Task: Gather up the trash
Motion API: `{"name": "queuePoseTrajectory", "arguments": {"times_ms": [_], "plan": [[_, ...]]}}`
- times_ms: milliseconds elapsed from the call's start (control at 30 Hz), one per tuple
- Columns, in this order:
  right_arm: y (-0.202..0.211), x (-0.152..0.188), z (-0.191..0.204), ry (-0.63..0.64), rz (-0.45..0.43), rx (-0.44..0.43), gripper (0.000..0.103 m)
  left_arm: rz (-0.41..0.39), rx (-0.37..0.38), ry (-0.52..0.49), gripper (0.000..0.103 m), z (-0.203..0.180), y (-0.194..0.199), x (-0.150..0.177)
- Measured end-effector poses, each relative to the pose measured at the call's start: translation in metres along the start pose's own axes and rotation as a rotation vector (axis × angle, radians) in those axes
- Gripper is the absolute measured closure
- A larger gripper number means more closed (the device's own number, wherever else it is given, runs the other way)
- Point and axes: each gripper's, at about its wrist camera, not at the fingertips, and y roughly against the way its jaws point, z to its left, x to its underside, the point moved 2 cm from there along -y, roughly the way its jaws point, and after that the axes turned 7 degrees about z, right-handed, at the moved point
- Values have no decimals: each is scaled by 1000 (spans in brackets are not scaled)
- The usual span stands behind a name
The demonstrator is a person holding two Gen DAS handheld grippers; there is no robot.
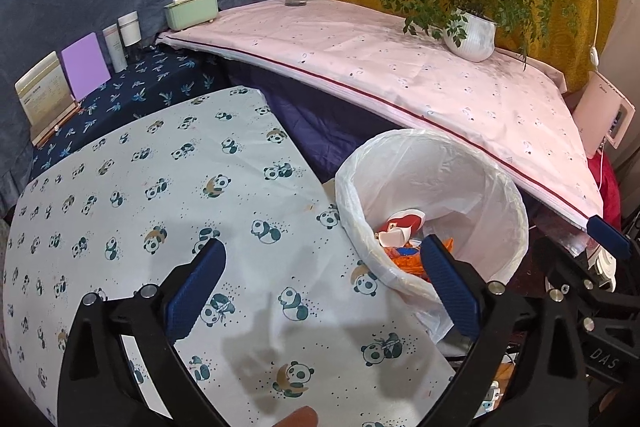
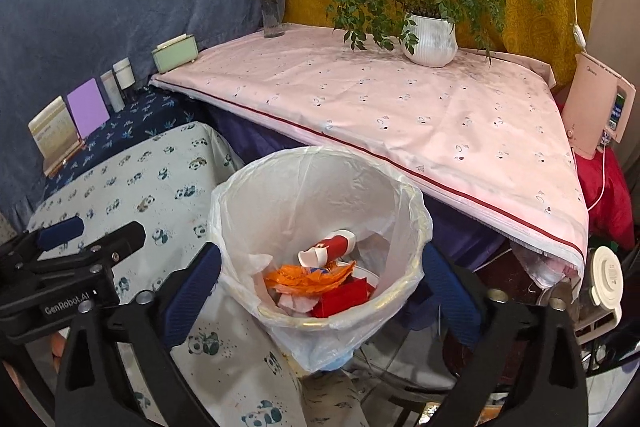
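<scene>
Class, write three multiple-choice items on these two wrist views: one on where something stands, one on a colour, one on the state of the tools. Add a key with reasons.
1. Where does the white-lined trash bin stand?
A. on the pink cloth
B. beside the panda-print cloth, below the pink cloth's edge
C. on the dark blue shelf

2. What colour is the pot of the leafy plant?
A. white
B. green
C. purple

3. What state are the two tools in?
A. both shut on trash
B. left open, right shut
C. both open and empty

Key: 1 B, the bin sits between the panda-print cloth and the pink cloth. 2 A, the ribbed pot is white. 3 C, the left tool and right tool show spread fingers with nothing held.
</scene>
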Motion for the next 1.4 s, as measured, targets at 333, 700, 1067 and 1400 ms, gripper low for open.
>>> {"name": "queuePoseTrajectory", "arguments": {"times_ms": [333, 700, 1067, 1400], "plan": [[3, 11, 9, 64, 2, 34, 7, 21, -19, 13, 9, 4, -1, 14], [-1, 20, 12, 61, 33, 32, 7, 44, -34, 25, 9, 8, -3, 22], [-4, 23, 14, 67, 46, 36, 7, 56, -32, 30, 9, 9, -4, 26], [-5, 25, 14, 70, 50, 36, 7, 65, -37, 20, 9, 5, -5, 30]]}}
